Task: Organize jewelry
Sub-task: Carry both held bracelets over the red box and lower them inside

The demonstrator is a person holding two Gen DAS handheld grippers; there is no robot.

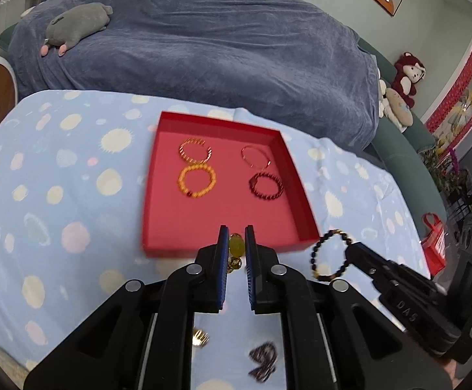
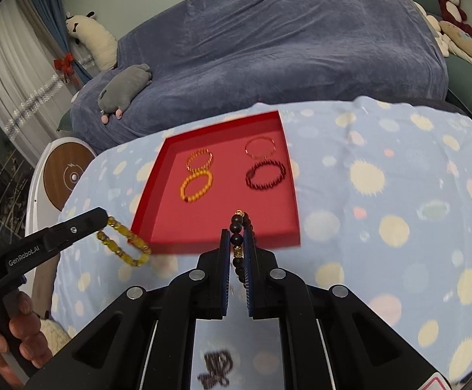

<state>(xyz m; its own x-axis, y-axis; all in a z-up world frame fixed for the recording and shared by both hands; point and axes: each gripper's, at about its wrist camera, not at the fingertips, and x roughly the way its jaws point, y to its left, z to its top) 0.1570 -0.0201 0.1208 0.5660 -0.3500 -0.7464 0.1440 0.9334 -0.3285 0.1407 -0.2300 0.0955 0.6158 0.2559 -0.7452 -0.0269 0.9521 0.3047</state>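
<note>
Left gripper (image 1: 236, 247) pinches the yellow bracelet (image 2: 124, 242), right gripper (image 2: 236, 247) pinches the black bracelet (image 1: 332, 255), both near the red tray (image 1: 301, 175); loops may snag its front rim.

Each camera sits on its own gripper, close above the spotted cloth (image 1: 57, 195), looking forward and down – both see the red tray (image 1: 223, 214) and the sofa behind.

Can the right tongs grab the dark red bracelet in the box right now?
Probably not yet. The right tongs are shut on a black bead bracelet, so they are full. Nothing covers the dark red bracelet in the red box.
</note>
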